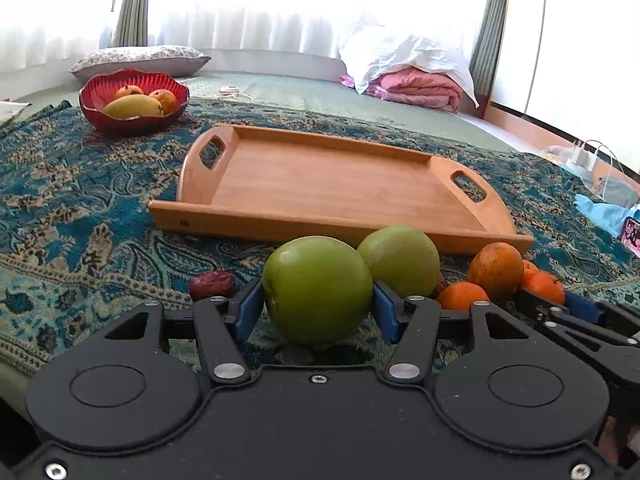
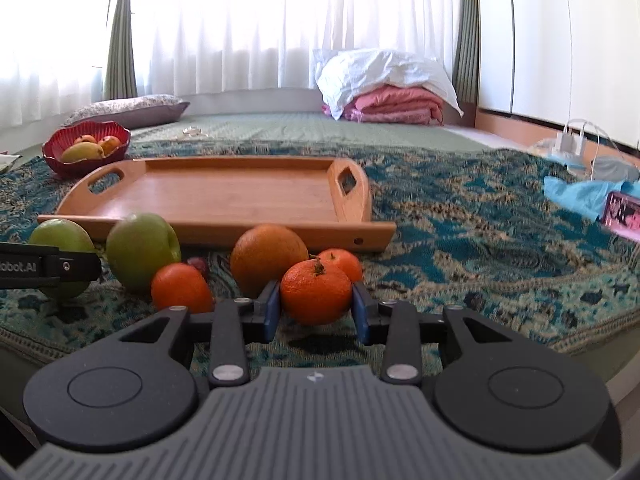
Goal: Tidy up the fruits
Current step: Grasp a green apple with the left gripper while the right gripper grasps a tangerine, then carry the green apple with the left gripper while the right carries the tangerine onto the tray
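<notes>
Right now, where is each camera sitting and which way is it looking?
Left wrist: on the left gripper, facing the tray; its jaws grip a green fruit.
Right wrist: on the right gripper, same direction; jaws around a tangerine.
Shared: tray, red bowl, fruit pile.

Bright daylight through sheer white curtains [image 2: 280,32], washed out. Grey-green drapes [image 2: 120,40] hang at window edges. Wide bed surface under pale green cover [image 2: 304,128], teal patterned throw [image 2: 460,216] spread over near part. Patterned pillow [image 2: 132,110] at far left. Folded pink blanket [image 2: 396,106] at back, crumpled white pillow [image 2: 380,70] resting on top. White wall panels [image 2: 560,40] at right; white chargers with cables [image 2: 572,142] below.
</notes>
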Tool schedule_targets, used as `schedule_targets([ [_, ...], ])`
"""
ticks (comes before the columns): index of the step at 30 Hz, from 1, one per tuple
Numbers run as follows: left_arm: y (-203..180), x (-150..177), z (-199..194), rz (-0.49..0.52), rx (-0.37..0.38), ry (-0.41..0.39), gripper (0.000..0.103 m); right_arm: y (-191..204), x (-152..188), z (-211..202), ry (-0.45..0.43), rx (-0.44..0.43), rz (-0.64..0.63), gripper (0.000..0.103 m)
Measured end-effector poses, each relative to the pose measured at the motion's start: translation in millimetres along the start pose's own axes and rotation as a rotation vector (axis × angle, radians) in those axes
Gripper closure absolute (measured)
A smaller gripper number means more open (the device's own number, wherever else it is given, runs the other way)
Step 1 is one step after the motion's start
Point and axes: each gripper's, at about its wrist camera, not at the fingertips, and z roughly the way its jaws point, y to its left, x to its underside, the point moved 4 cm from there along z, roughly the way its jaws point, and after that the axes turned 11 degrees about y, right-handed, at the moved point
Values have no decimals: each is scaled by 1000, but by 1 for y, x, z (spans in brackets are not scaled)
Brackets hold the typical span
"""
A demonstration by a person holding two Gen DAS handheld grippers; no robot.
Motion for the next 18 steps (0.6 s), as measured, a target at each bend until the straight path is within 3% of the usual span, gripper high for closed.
schedule_targets([
  [18, -4, -39, -20, 9, -8, -28, 48, -18, -41, -9, -49, -29, 49, 62],
])
